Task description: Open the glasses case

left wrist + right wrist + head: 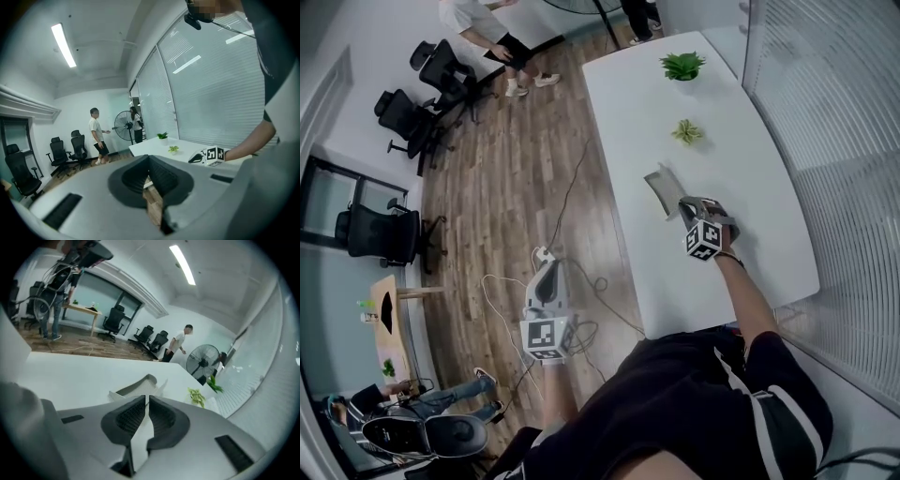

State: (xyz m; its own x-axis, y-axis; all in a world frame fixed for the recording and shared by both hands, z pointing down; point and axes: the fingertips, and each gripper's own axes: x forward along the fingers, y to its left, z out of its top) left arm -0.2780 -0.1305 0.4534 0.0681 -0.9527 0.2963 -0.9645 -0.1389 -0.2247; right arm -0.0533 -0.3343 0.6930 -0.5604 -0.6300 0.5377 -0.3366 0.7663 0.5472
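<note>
1. Slippage is the main risk. The right gripper [143, 399] has its jaws narrowed to a thin slit with nothing visible between the pads. If it pushes on like that, it would likely nudge the glasses case [661, 187] rather than take hold of it.
2. Skidding comes next. The case lies loose on the white table [741, 187], about midway along it and nearer the long edge on the floor side. Nothing braces it, so a sideways shove could slide it toward that edge.
3. Lid state is uncertain. One flap looks raised off the grey shell, so the case may already be partly open. If so, a clumsy press on the flap could knock it back down.
4. Support is missing. The left gripper [148, 161] hangs off the table over the wooden floor [516, 187] and loose cables [581, 300]. Its jaw tips are together on nothing, and it is well apart from the case, so it cannot steady the case.
5. Pose of the right hand: the forearm reaches out over the near end of the table. The gripper is tilted downward, and its tips are just beside the case's near side. I cannot tell whether they touch.
6. Pose of the left hand: it is held low by the person's side, and the gripper points outward across the room, only slightly downward.
</note>
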